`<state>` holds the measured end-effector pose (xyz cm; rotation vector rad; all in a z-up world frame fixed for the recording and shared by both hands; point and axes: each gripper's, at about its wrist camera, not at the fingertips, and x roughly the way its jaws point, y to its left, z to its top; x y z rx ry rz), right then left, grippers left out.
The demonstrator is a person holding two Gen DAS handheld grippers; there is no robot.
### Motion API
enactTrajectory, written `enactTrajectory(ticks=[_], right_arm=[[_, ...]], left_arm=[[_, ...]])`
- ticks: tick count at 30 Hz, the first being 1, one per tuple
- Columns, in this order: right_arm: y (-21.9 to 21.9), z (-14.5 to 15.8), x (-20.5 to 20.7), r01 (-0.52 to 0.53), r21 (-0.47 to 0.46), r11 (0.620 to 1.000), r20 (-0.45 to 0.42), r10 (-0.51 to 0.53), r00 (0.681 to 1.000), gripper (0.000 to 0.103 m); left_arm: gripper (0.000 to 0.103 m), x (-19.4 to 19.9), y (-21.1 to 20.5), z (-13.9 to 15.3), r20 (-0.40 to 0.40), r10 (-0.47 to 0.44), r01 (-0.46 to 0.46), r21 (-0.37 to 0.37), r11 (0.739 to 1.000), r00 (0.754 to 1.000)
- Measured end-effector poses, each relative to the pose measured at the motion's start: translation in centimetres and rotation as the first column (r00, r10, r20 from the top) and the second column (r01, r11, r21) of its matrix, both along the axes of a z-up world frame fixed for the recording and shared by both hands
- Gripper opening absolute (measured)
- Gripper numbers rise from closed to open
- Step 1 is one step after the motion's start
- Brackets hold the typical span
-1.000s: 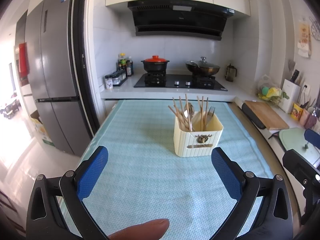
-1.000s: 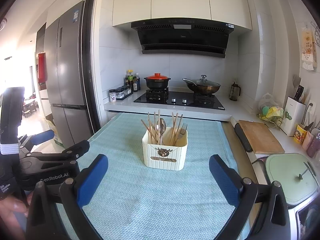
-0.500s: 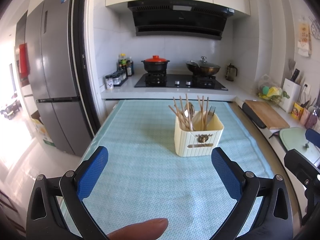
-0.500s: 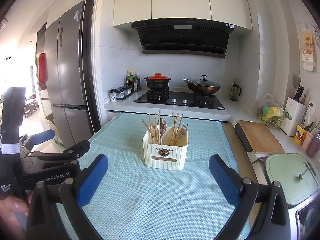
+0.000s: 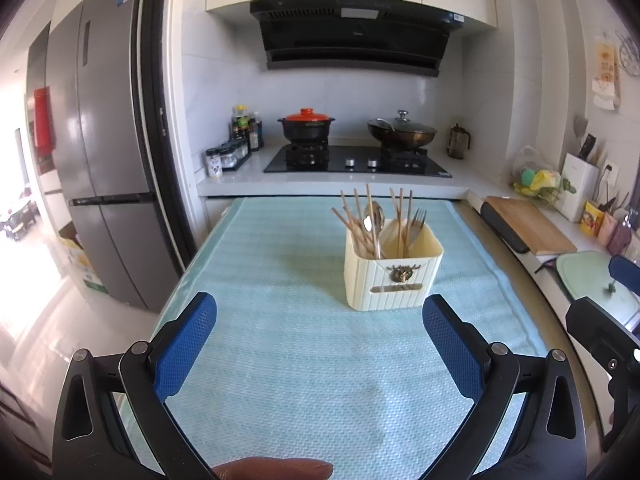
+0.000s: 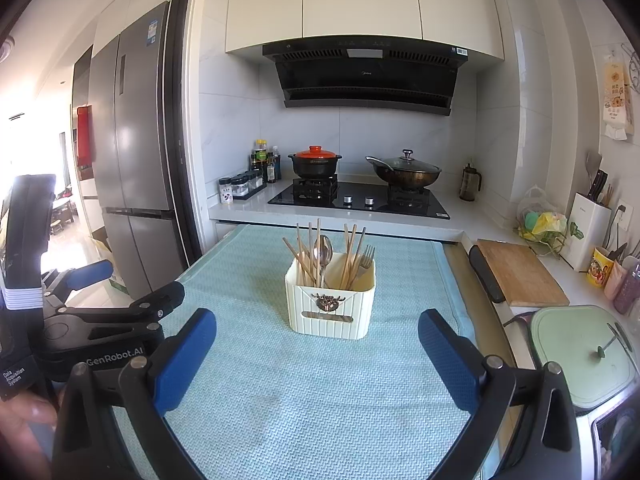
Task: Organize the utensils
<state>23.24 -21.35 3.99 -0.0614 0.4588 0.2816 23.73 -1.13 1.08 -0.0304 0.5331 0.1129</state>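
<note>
A cream ribbed utensil holder [image 5: 394, 278] [image 6: 331, 304] stands upright on the light blue table mat [image 5: 280, 340] [image 6: 304, 400]. Several wooden chopsticks [image 5: 354, 224] [image 6: 306, 248], a metal spoon [image 5: 374, 218] [image 6: 323, 250] and a fork [image 5: 418, 218] [image 6: 367, 258] stick up out of it. My left gripper [image 5: 319, 342] is open, held near the mat's front, well short of the holder, with nothing between its blue pads. My right gripper [image 6: 317, 350] is open and empty too, just short of the holder. The left gripper's body shows at the left of the right wrist view.
Behind the mat is a counter with a stove [image 6: 358, 200], a black pot with a red lid [image 6: 315, 162] and a lidded wok [image 6: 406, 172]. A cutting board [image 6: 520, 272] and a pale green lid [image 6: 580, 348] lie at the right. A fridge [image 5: 104, 184] stands on the left.
Almost nothing: the left wrist view has crept slightly, so the holder sits a touch further right. Both grippers stay open and empty.
</note>
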Motion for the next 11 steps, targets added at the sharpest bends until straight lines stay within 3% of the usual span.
enactTrajectory(ticks=[11], right_arm=[[-0.18, -0.31, 0.03, 0.009, 0.004, 1.0, -0.013, -0.009, 1.0, 0.103]], left_arm=[[0.103, 0.01, -0.27, -0.22, -0.001, 0.004, -0.004, -0.006, 1.0, 1.0]])
